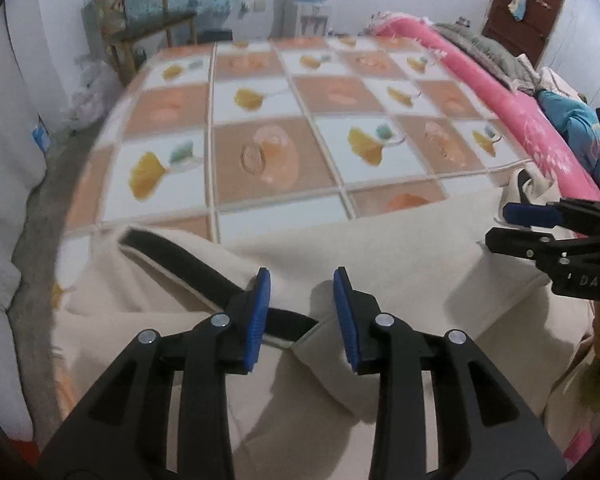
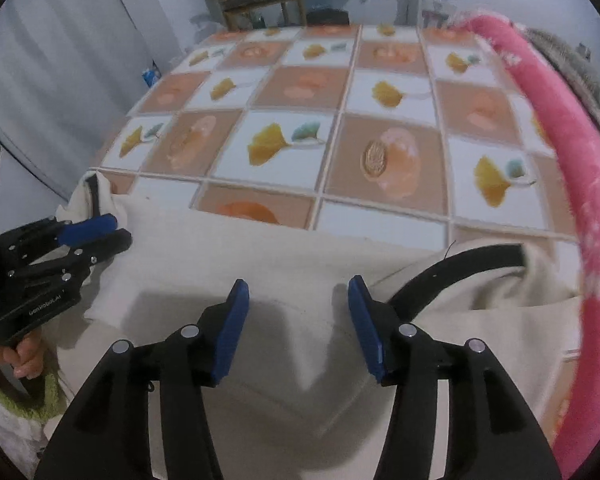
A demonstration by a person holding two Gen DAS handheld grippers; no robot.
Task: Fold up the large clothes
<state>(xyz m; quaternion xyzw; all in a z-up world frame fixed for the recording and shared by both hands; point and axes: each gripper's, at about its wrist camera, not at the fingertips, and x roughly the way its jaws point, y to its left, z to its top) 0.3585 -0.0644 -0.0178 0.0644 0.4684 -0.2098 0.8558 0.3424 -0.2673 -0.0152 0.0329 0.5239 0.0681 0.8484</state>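
Observation:
A large cream garment with black trim strips lies spread on the near part of a bed; it also shows in the right wrist view, with a black strip at its right. My left gripper is open and empty, just above the cloth near the black strip. My right gripper is open and empty above the cloth's middle. The right gripper shows at the right edge of the left wrist view, jaws a little apart. The left gripper shows at the left edge of the right wrist view.
The bed has a checked sheet with orange and yellow prints. A rolled pink blanket runs along the bed's right side, with blue and grey bedding behind it. A wooden chair and a water dispenser stand beyond the bed.

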